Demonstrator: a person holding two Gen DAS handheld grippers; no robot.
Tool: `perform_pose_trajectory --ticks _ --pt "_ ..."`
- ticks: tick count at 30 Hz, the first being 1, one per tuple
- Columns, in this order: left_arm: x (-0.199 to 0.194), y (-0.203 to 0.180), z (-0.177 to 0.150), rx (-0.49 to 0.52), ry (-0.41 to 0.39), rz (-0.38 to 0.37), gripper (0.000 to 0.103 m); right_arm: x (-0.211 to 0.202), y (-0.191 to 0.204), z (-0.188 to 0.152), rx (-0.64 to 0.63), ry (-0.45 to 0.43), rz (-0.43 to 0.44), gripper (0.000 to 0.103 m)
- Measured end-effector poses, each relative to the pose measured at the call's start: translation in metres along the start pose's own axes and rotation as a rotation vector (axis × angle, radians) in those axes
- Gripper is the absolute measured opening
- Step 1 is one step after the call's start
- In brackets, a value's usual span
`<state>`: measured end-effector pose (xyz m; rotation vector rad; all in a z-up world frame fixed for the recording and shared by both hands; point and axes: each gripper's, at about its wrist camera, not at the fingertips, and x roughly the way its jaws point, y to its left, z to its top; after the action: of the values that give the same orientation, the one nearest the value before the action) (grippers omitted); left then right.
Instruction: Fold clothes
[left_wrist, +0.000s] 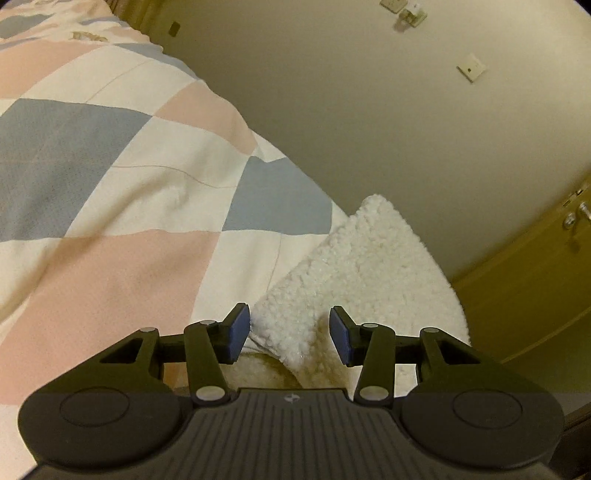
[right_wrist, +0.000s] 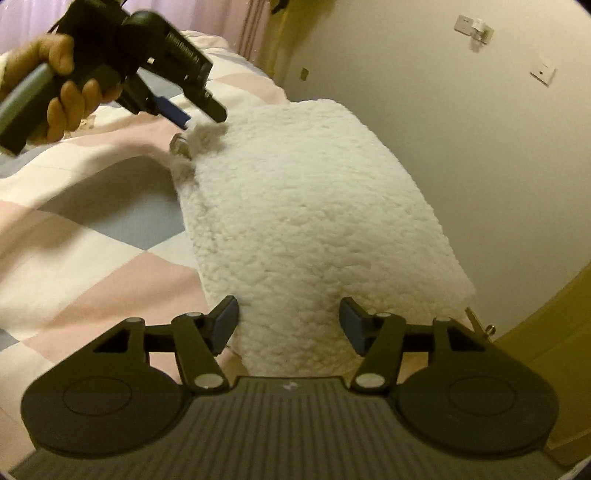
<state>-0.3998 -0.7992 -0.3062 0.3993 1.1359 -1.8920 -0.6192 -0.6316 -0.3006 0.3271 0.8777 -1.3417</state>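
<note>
Both the left gripper (left_wrist: 290, 334) and right gripper (right_wrist: 290, 325) stand parted, unclamped, astride the fleece garment (right_wrist: 314, 221) — springy pile may unfold.

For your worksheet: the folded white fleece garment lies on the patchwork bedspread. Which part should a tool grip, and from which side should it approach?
Probably the near folded edge of the fleece garment, approached from the near side at a downward slant. That edge is thick, rounded and already sits between the open right tool. The far corner is under the left tool. The bedspread beneath is soft.

bedroom: patchwork bed cover (left_wrist: 110, 177)
</note>
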Motion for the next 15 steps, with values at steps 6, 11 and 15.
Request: perform_pose_trajectory --ticks 6,11,15 --pt "0.015 -0.004 -0.001 0.103 0.044 0.022 0.042 -0.003 0.007 -0.005 -0.015 0.009 -0.019 0.056" --pt "0.019 0.003 -0.001 0.119 0.048 0.042 0.015 -0.005 0.006 -0.007 -0.006 0.012 -0.015 0.032" --pt "-0.003 -0.002 -0.003 0.170 -0.009 0.031 0.003 -0.017 0.002 -0.006 0.008 -0.014 0.025 0.017"
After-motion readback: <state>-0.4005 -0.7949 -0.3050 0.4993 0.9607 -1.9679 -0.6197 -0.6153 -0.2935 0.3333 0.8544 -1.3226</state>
